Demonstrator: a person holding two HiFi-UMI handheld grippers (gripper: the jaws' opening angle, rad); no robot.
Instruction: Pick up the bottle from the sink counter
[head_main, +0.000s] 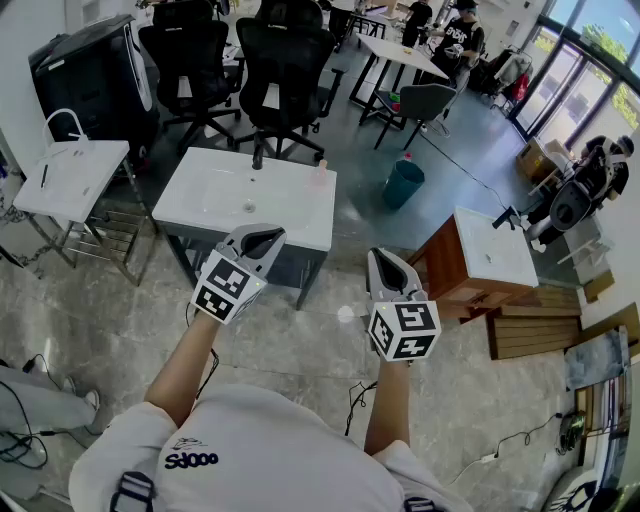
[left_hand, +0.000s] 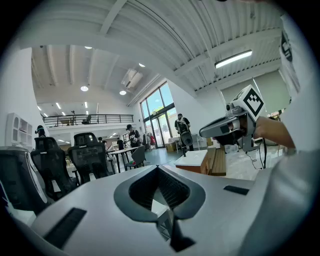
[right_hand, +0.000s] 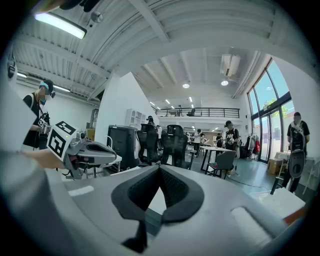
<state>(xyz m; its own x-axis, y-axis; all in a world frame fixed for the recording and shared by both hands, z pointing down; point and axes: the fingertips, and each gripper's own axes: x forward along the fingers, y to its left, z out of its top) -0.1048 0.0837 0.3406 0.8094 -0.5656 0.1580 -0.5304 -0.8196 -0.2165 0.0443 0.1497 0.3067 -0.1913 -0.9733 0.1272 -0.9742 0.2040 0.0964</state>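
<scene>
On my head view the bottle (head_main: 320, 173) is only a small pale shape at the far right corner of the sink counter (head_main: 205, 210). I can't make out its cap or label. The left gripper (head_main: 262, 239) covers a stretch of the counter's front edge. In its own view its grey body blocks nearly everything below, leaving a white sliver (left_hand: 157, 207) I can't identify. The right gripper (right_hand: 159, 192) blocks its view likewise. The person's shirt (head_main: 270, 450) runs off the bottom edge.

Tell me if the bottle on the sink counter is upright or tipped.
Upright: the bottle stands on its base near the sink counter's far right corner, narrow top uppermost, though small in the head view.
</scene>
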